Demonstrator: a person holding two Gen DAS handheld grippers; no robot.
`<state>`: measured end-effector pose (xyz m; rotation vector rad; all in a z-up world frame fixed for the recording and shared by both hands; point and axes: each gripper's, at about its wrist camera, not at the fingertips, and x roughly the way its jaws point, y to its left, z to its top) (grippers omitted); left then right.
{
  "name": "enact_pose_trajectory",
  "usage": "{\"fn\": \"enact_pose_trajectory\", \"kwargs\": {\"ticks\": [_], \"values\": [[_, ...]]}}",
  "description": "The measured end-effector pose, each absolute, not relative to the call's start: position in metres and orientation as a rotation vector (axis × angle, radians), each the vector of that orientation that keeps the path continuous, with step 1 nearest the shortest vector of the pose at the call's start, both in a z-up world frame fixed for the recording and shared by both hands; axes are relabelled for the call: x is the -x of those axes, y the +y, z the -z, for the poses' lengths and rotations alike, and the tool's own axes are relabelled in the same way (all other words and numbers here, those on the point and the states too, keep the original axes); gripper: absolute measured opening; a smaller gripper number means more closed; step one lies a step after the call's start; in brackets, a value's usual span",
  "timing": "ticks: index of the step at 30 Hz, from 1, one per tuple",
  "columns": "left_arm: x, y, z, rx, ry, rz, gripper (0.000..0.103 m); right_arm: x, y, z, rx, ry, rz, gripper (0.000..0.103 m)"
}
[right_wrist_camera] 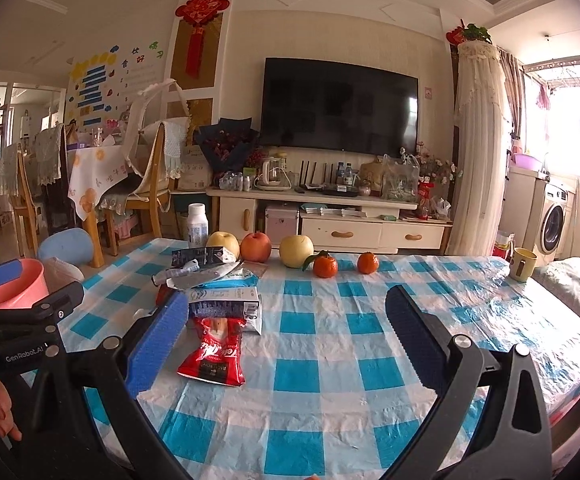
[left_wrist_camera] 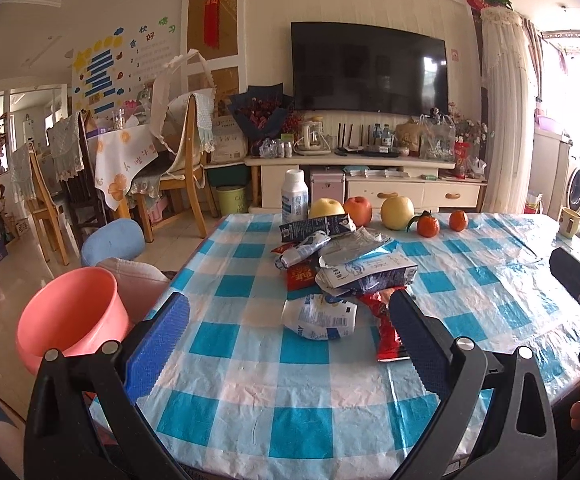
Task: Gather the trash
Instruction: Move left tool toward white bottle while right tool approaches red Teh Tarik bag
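**Trash pile ahead of both claws; nothing gripped yet**

Left claw [left_wrist_camera: 290, 320]: jaws wide apart, empty, held over near edge of table [left_wrist_camera: 249, 420]. Crushed white bottle [left_wrist_camera: 320, 316] lies straight ahead between its fingers, long axis running left-right across the claw. Red wrapper [left_wrist_camera: 386, 336] sits just by its right finger, partly hidden. Cartons [left_wrist_camera: 366, 272] piled beyond the bottle, further fwd.

Right claw [right_wrist_camera: 287, 336]: jaws wide apart, empty. Red wrapper [right_wrist_camera: 215, 354] lies just inside its left finger, long axis pointing fwd-back, along the fingers. Cartons [right_wrist_camera: 225, 304] ahead-left, overlapping wrapper's far end.

Bin [left_wrist_camera: 71, 312]: pink, off table, left of left claw.

Judgement: left claw nearer bottle and bin; bottle looks the likely first pick. Fruit [left_wrist_camera: 397, 213] at far edge is not trash.
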<state>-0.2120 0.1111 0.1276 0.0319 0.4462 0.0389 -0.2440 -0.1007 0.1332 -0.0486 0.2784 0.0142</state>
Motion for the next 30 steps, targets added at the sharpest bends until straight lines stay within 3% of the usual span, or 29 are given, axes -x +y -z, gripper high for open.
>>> {"fn": "enact_pose_trajectory", "kwargs": {"ticks": [30], "values": [[0.168, 0.146, -0.088, -0.001, 0.608, -0.021, 0.098, 0.193, -0.071, -0.091, 0.069, 0.533, -0.174, 0.099]]}}
